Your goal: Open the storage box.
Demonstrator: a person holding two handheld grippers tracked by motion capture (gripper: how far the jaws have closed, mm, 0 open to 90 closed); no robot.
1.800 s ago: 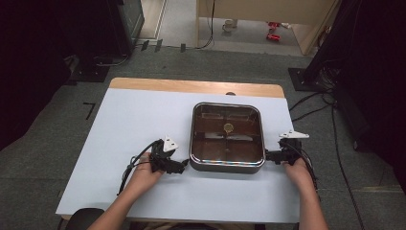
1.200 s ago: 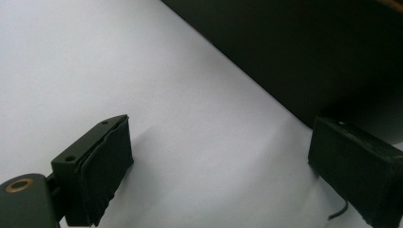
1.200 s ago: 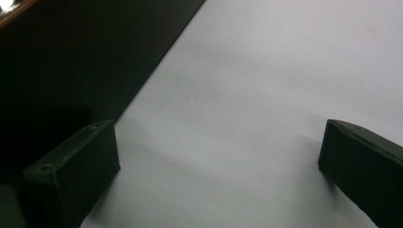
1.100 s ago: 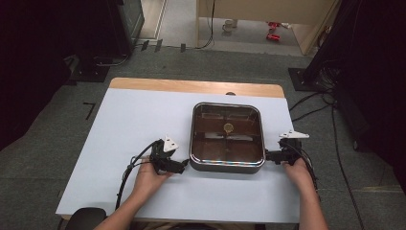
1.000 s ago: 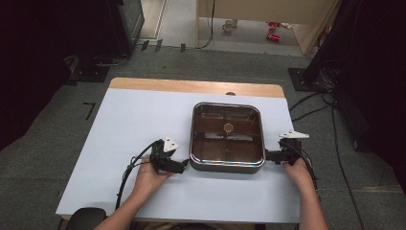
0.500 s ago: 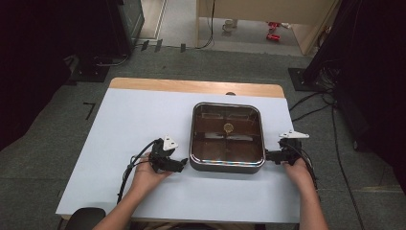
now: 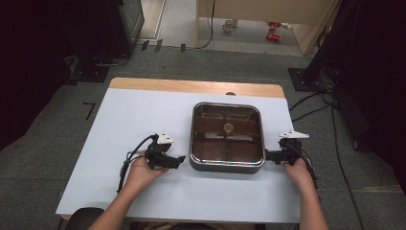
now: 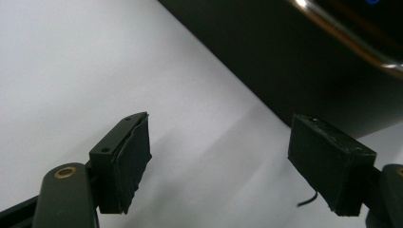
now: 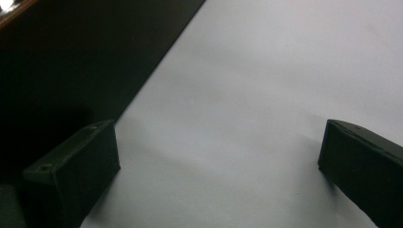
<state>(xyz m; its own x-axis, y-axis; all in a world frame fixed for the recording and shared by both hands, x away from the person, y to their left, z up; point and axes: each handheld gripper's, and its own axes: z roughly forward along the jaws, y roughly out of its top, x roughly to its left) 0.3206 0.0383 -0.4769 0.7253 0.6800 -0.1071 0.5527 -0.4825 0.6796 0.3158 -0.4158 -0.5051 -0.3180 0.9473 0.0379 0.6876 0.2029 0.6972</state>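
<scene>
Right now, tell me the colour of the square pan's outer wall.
Black, under a shiny metal rim, on the square pan; the left gripper view shows it best.

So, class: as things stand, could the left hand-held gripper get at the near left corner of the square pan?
Probably yes. The left hand-held gripper lies beside the pan, aimed at its left wall, with bare table between. Its jaws have just been closing, with nothing between them.

One pan [image 7: 227,163] at the table's [image 7: 119,124] three o'clock; two grippers, left [image 7: 180,160] and right [image 7: 267,155].
</scene>
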